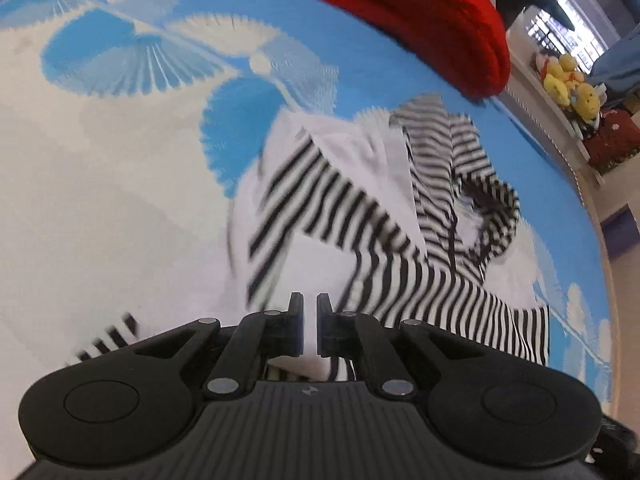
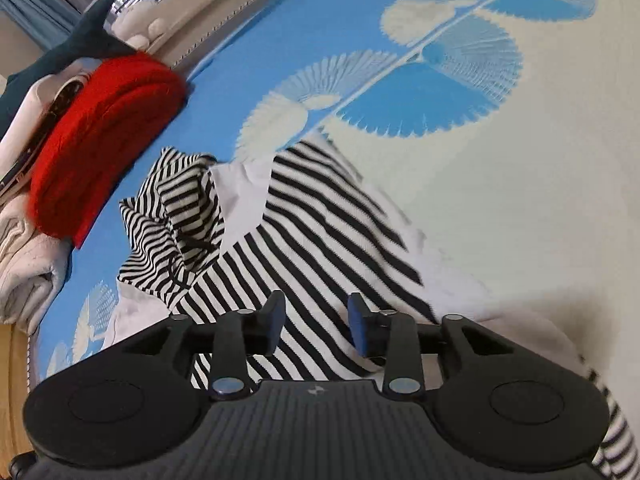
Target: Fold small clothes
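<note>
A small black-and-white striped garment with white panels (image 1: 360, 208) lies rumpled on a blue and white patterned mat (image 1: 100, 160). It also shows in the right wrist view (image 2: 304, 224). My left gripper (image 1: 310, 312) is over the garment's near edge, jaws nearly closed with a narrow gap, and white cloth shows just below them. Whether it pinches the cloth I cannot tell. My right gripper (image 2: 316, 312) hovers over the striped cloth with its jaws apart and nothing between them.
A folded red knit garment (image 1: 432, 16) lies at the far side of the mat (image 2: 520, 200), on a pile of pale folded clothes (image 2: 28, 248). A dark plush shark (image 2: 80, 40) lies behind it. Yellow plush toys (image 1: 568, 80) sit on a shelf.
</note>
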Tool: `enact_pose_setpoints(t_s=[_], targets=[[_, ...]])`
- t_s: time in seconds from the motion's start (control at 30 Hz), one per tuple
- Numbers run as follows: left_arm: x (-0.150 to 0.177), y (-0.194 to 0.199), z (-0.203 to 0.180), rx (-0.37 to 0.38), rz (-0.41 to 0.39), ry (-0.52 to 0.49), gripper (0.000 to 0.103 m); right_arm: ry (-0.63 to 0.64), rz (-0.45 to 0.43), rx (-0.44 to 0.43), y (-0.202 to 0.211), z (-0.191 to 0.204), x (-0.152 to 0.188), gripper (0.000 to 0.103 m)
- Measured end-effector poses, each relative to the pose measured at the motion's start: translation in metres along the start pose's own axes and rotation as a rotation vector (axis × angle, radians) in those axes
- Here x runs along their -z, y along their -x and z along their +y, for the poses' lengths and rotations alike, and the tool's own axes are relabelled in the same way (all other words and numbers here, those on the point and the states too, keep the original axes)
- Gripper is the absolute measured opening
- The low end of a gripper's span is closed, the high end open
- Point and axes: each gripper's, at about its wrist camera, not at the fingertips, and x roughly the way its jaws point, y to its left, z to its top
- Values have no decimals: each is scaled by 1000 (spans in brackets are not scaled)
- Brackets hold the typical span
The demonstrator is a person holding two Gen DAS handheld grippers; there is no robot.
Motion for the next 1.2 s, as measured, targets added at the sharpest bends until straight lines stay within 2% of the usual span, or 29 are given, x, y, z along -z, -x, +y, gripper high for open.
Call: enact_pose_setpoints(t_s=[0.07, 0.1, 0.17, 0.23, 0.33, 0.37, 0.47, 0.53, 0.57, 0.63, 0.7, 0.83, 0.97, 1.07, 1.2], targets=[[2, -15, 7, -5, 79, 37, 8, -55, 66, 41, -17, -12, -2, 40], [4, -24, 10, -36, 130, 53, 8, -84, 105, 81, -27, -18, -2, 40], [6, -32, 14, -79, 159, 52, 8, -139, 154, 136, -40, -29, -1, 40], [4, -26, 7, -89, 122, 19, 8, -142, 151, 134, -39, -27, -3, 40], [0, -12, -11, -105, 17, -90, 13, -39, 87, 89, -26, -6, -7, 44], [0, -11, -13, -110, 6, -106, 14, 0, 66, 63, -23, 2, -8, 46], [2, -26, -5, -118, 71, -60, 14, 109, 34, 33, -22, 19, -10, 52], [4, -31, 5, -131, 116, 0, 14, 100, 68, 44, -29, 17, -8, 53], [4, -30, 4, -137, 110, -3, 14, 78, 101, 55, -35, 12, -7, 53], [1, -24, -3, -156, 78, -47, 14, 30, 158, 91, -44, 2, -3, 53], [0, -14, -10, -172, 26, -82, 14, 19, 164, 106, -46, 1, -2, 53], [-3, -2, -24, -182, -36, -138, 16, 162, 75, 78, -32, 27, -6, 53], [1, 1, -35, -173, -42, -165, 16, 344, -13, 98, -22, 48, -6, 56], [5, -2, -41, -153, -30, -177, 16, 364, 18, 98, -32, 50, -3, 62], [12, -7, -44, -162, -3, -202, 16, 271, 152, 85, -55, 36, 4, 63]])
